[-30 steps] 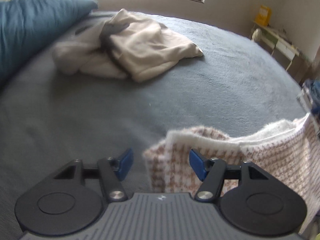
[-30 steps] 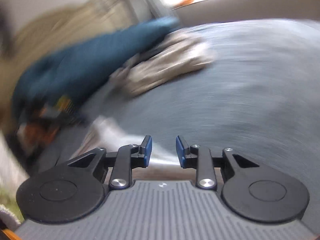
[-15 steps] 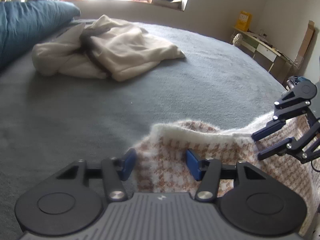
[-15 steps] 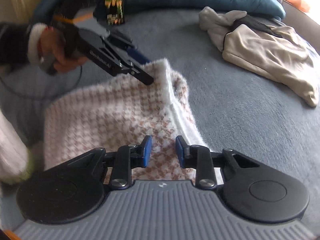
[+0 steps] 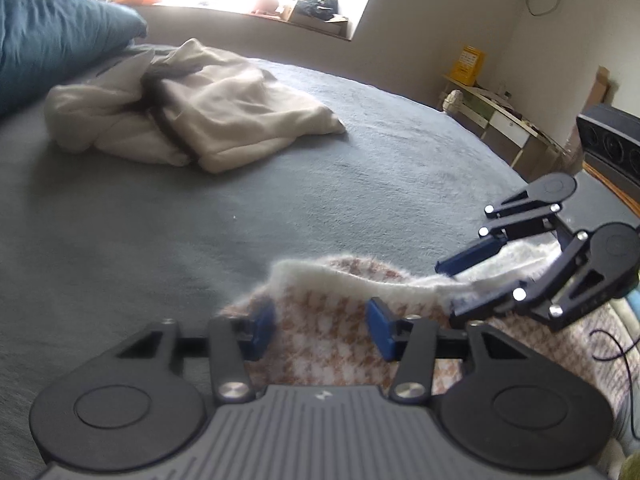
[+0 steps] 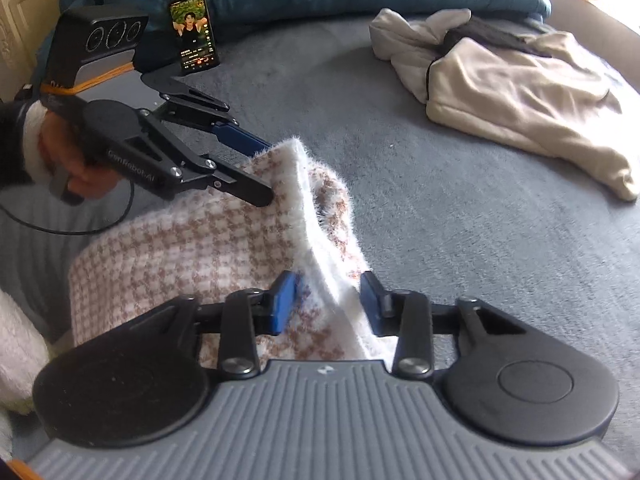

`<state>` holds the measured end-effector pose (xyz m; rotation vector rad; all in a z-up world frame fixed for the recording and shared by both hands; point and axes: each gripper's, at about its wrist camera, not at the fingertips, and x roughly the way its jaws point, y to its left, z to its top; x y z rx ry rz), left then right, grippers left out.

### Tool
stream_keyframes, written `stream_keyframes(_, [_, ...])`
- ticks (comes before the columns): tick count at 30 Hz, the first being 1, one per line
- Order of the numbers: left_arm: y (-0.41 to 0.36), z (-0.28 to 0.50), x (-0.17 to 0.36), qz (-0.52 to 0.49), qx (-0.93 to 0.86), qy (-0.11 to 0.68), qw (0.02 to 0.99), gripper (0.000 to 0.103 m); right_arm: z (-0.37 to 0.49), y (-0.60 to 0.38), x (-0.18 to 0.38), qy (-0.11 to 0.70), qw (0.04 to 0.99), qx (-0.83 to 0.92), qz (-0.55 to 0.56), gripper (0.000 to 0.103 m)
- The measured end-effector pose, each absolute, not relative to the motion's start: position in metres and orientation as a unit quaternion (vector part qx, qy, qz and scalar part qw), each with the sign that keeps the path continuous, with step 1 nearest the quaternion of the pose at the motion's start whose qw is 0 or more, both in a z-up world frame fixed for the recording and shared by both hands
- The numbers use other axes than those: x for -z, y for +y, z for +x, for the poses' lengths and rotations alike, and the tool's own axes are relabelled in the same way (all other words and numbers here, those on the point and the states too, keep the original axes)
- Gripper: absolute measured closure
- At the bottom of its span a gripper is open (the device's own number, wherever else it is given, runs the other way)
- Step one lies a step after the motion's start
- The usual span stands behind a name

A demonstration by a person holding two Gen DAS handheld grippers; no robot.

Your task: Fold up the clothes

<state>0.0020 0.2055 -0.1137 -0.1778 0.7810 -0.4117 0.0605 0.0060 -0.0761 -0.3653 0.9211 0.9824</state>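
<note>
sweater [image 6: 192, 248] brown-white houndstooth | bedcover [image 5: 360, 184] grey | pillow [image 5: 48, 40] teal

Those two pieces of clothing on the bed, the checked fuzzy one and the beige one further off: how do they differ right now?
The checked knit has a brown-and-white pattern and fuzzy white edge; the beige garment is plain with dark trim. The knit is by both tongs, left and right, open around its edge; nothing touches the beige one. The knit hangs over the bed's near edge; the beige garment lies crumpled further in. Both lie on the grey bed.
</note>
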Motion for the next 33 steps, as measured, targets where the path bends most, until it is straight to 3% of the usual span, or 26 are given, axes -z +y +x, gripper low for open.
stream_keyframes(3, [0.206,0.003,0.116,-0.101,0.188,0.378,0.901,0.079,0.059,0.006,0.076,0.425,0.760,-0.462,-0.166,0.059])
stream_keyframes(5, [0.207,0.001,0.117,-0.111,0.180,0.371,0.904,0.085,0.052,0.008,0.074,0.414,0.754,-0.475,-0.184,0.070])
stream_keyframes(7, [0.208,-0.003,0.117,-0.115,0.170,0.361,0.910,0.093,0.045,0.010,0.073,0.397,0.751,-0.482,-0.213,0.088])
stream_keyframes(17, [0.223,-0.010,0.111,-0.142,0.127,0.339,0.921,0.094,0.052,0.018,0.072,0.362,0.764,-0.490,-0.212,0.092])
stream_keyframes(20, [0.225,-0.004,0.122,-0.151,0.117,0.349,0.917,0.094,0.064,0.016,0.090,0.378,0.772,-0.478,-0.180,0.087])
stream_keyframes(22, [0.225,-0.002,0.125,-0.150,0.113,0.351,0.917,0.094,0.073,0.004,0.085,0.396,0.785,-0.458,-0.131,0.071])
stream_keyframes(27, [0.224,-0.001,0.125,-0.148,0.115,0.346,0.920,0.093,0.082,-0.095,0.034,0.396,0.853,-0.339,-0.034,0.067])
stream_keyframes(29, [0.225,-0.001,0.126,-0.151,0.114,0.345,0.919,0.093,0.076,-0.153,0.017,0.403,0.874,-0.272,0.005,0.060])
stream_keyframes(33, [0.222,-0.001,0.127,-0.146,0.111,0.344,0.921,0.093,0.045,-0.255,0.013,0.427,0.887,-0.154,0.077,0.033])
